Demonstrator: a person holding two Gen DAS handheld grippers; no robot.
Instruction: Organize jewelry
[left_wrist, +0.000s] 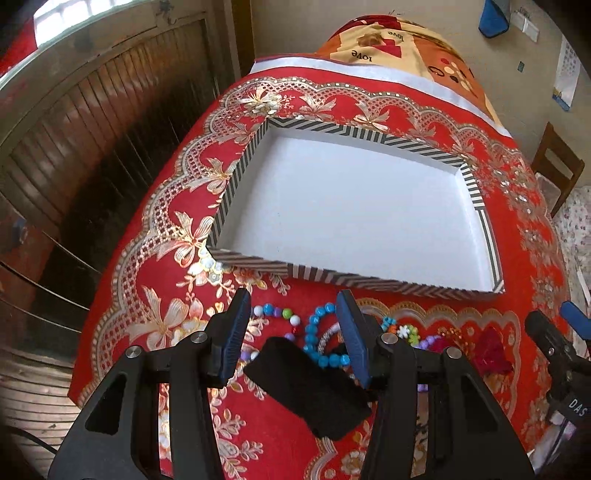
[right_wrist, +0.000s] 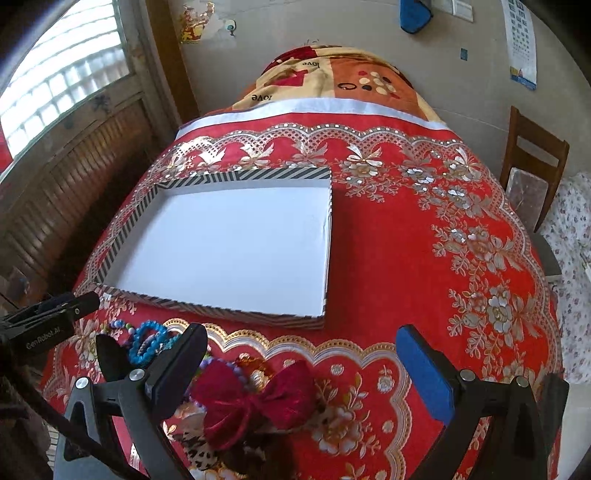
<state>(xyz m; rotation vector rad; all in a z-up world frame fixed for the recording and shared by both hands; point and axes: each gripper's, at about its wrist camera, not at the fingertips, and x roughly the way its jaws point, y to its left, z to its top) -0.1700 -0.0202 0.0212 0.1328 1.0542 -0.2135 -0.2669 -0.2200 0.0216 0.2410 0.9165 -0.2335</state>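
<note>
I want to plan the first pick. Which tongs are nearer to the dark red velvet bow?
Right. The right tongs hang open over the bow; the left tongs are off to its side, above the bead bracelets.

Shallow rect. tray, white inside, black/white striped rim, lies flat and empty on red floral cloth. Jewelry heaped on cloth just in front of tray's near edge: blue bead bracelet, multicolour bead string, white beaded band, black flat pouch lying tilted across the heap, dark red velvet bow at heap's right end
</note>
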